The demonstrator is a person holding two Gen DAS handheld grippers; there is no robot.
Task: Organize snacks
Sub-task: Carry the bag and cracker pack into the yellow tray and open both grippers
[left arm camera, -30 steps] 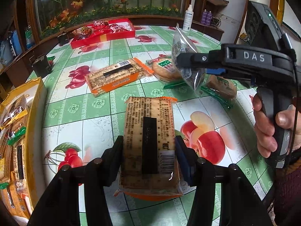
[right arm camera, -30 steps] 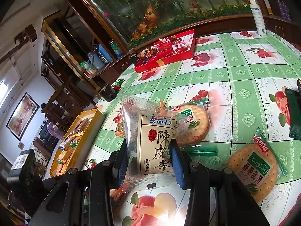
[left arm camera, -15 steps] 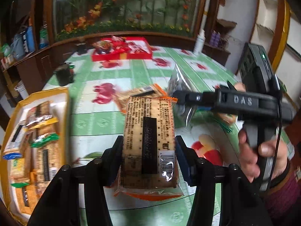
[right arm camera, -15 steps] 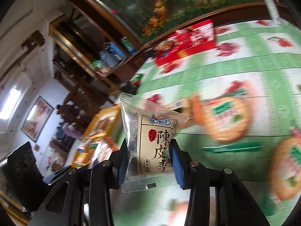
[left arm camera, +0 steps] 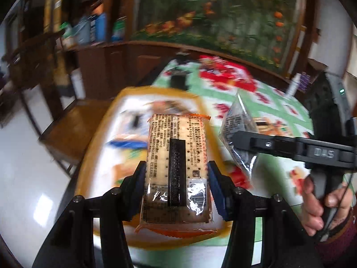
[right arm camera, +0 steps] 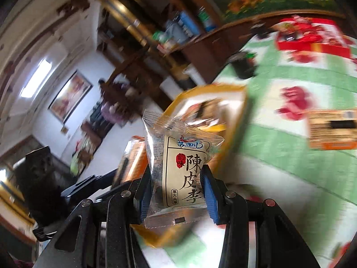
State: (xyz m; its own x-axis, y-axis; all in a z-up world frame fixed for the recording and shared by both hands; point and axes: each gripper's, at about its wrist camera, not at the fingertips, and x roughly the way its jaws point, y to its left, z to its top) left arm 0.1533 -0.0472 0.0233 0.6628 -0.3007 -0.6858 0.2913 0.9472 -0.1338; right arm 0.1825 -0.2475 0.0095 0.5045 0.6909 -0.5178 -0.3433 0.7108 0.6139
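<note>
My left gripper (left arm camera: 176, 184) is shut on an orange-edged cracker pack (left arm camera: 177, 167) and holds it above the yellow tray (left arm camera: 102, 120), which holds several blurred snacks. My right gripper (right arm camera: 175, 192) is shut on a clear plum snack bag (right arm camera: 178, 167) with Chinese print, held over the same yellow tray (right arm camera: 242, 102). In the left wrist view the right gripper (left arm camera: 243, 137) and its bag (left arm camera: 238, 120) hang to the right of the cracker pack. In the right wrist view the cracker pack (right arm camera: 131, 163) shows at the left behind the bag.
A green fruit-print tablecloth (right arm camera: 290, 156) covers the table. A red box of sweets (right arm camera: 312, 38) sits at the far side, a dark cup (right arm camera: 243, 67) near the edge, another orange cracker pack (right arm camera: 332, 129) at the right. A wooden chair (left arm camera: 73, 122) stands left of the table.
Both grippers have swung left with their snacks, from over the middle of the table to over the yellow tray. Both stay shut on what they hold.
</note>
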